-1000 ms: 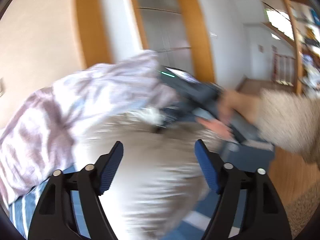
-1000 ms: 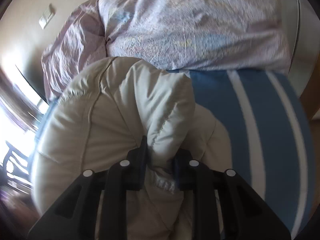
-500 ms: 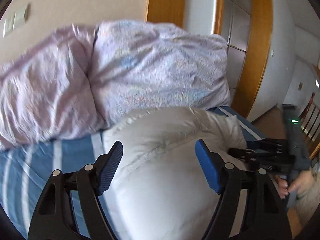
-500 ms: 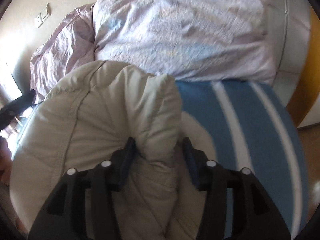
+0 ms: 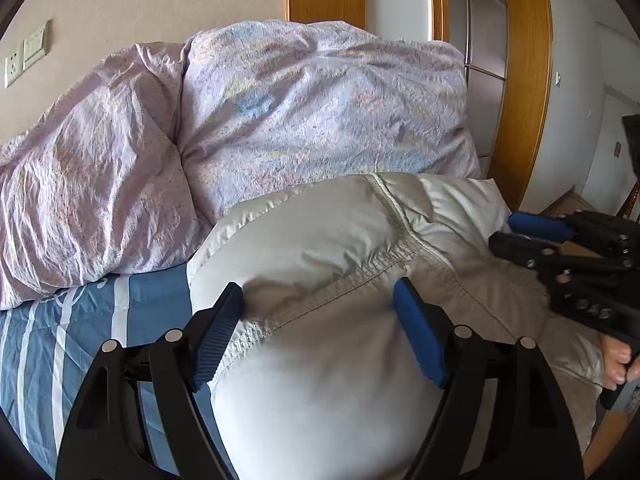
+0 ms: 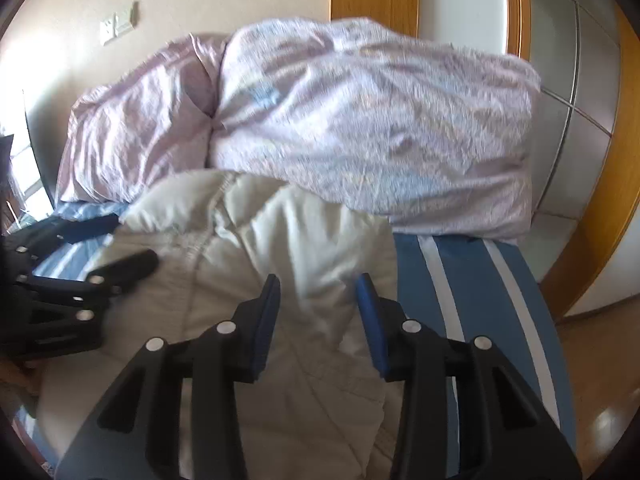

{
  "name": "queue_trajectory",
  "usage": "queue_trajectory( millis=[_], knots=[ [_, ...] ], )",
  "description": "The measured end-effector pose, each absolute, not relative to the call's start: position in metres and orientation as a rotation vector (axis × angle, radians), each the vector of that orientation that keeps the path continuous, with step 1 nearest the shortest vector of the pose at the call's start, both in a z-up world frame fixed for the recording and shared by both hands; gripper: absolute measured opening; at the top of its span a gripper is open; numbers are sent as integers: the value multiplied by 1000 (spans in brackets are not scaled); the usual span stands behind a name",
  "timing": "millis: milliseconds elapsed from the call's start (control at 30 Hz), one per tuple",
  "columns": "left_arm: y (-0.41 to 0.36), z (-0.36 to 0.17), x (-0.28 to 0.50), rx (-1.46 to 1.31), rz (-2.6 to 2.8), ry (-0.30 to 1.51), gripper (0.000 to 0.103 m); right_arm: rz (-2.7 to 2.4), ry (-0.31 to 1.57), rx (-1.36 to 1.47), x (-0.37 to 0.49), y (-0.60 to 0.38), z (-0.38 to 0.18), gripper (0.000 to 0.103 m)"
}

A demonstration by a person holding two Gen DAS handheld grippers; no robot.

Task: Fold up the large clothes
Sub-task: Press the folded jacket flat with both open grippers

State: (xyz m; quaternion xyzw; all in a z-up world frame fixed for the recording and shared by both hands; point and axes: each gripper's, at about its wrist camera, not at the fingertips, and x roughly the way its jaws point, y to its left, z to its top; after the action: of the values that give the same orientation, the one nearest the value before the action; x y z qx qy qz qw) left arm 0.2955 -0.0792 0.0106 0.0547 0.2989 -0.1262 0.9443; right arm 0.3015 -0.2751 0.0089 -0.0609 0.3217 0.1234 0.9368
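A puffy off-white down jacket lies bunched on the blue striped bed; it also shows in the right wrist view. My left gripper is open, its blue pads on either side of a stitched seam of the jacket, pressing into the padding. My right gripper is open over the jacket's right part, with fabric between its fingers but not pinched. Each gripper appears in the other's view: the right one at the jacket's right edge, the left one at its left.
A crumpled lilac duvet is piled at the head of the bed behind the jacket. The blue striped sheet shows on both sides. A wooden door frame and wooden floor lie to the right.
My right gripper has opened and let go of the jacket fold it was pinching. My left gripper swung round to face the duvet and came down onto the jacket, staying open.
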Motion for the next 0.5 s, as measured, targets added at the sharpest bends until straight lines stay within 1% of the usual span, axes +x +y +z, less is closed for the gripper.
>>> queue_trajectory(
  millis=[200, 500],
  knots=[
    [-93, 3, 296, 154, -222, 614, 85, 236, 703, -101, 312, -282, -19, 40],
    [-112, -12, 298, 216, -171, 609, 88, 235, 714, -46, 322, -291, -44, 44]
  ],
)
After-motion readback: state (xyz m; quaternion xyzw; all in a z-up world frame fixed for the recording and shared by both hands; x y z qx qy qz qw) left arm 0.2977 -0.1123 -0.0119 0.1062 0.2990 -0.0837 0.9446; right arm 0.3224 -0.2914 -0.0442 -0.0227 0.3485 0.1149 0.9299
